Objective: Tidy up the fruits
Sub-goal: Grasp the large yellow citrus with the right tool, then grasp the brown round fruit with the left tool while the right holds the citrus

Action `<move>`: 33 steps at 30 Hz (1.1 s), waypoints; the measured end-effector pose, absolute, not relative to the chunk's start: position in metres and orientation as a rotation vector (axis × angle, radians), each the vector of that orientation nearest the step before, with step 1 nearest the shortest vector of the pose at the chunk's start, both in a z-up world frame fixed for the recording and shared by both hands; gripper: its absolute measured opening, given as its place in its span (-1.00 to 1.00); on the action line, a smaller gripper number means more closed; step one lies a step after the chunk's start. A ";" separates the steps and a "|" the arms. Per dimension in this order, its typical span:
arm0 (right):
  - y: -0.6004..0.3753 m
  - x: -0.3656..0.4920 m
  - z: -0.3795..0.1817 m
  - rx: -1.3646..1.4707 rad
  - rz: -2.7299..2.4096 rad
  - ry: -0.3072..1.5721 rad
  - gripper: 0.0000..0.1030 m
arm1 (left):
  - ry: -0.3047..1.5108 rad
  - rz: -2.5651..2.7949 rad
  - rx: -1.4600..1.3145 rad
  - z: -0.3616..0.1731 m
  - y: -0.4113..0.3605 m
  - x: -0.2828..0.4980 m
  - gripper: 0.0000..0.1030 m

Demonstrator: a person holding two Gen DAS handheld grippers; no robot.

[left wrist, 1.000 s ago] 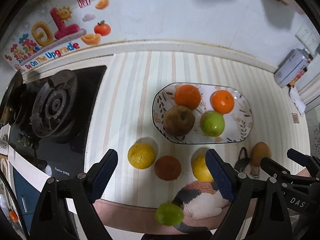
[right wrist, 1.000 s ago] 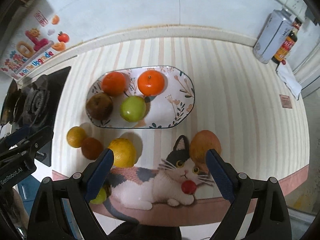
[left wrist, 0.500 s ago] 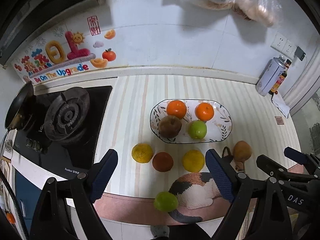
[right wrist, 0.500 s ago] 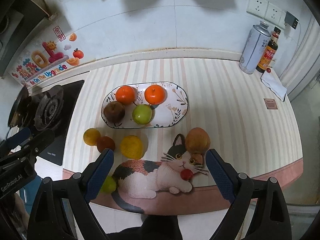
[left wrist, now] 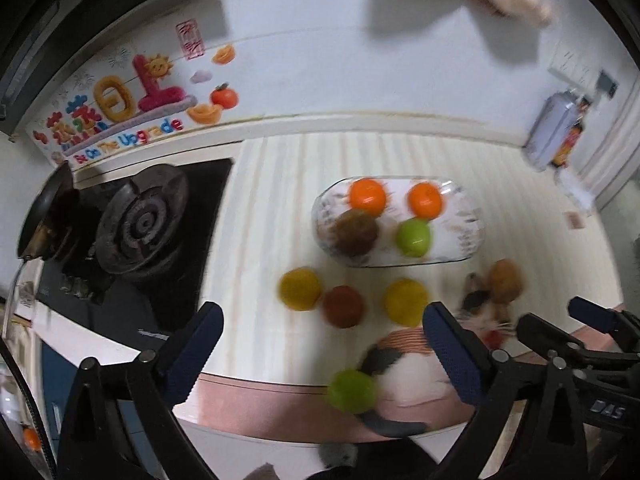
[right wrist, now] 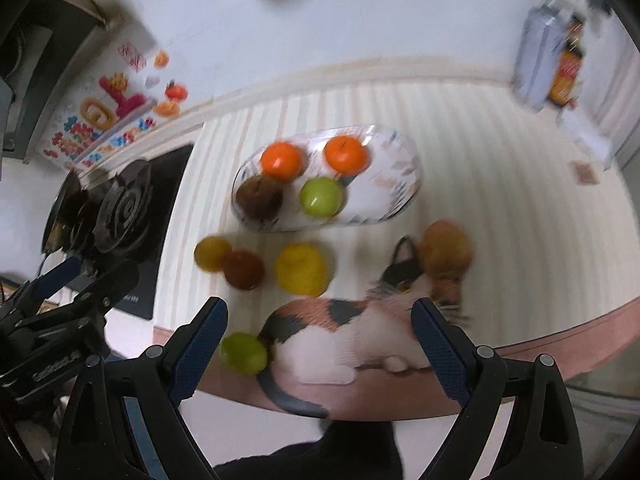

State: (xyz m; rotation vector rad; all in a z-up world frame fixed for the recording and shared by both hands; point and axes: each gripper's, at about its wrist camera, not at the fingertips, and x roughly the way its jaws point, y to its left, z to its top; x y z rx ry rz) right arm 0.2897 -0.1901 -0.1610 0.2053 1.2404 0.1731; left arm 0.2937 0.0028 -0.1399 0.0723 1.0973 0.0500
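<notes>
Both my grippers, left gripper (left wrist: 322,344) just spreading and right gripper (right wrist: 320,328), gaped empty, well short of the fruit plate (left wrist: 472,240).

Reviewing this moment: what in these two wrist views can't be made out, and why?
- Plate pattern: smeared by motion blur, both views.
- Bottle label beside the can: blurred, near the edge, right wrist view.
- Brown fruit on the cat mat: kind unclear, blurred.
- Wall sticker text: barely legible, left wrist view.

9 fruits (right wrist: 303,267), 1 plate (right wrist: 404,184)
</notes>
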 end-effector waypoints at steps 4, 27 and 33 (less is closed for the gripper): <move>-0.173 0.311 -0.212 0.211 0.206 1.314 0.85 | 1.170 0.151 0.129 -0.177 0.023 0.309 0.99; -0.192 0.348 -0.333 0.277 0.209 1.525 0.28 | 1.566 0.031 -0.297 -0.300 0.028 0.386 0.90; -0.212 0.338 -0.336 0.342 0.183 1.522 0.28 | 1.543 0.035 -0.165 -0.307 0.005 0.391 0.59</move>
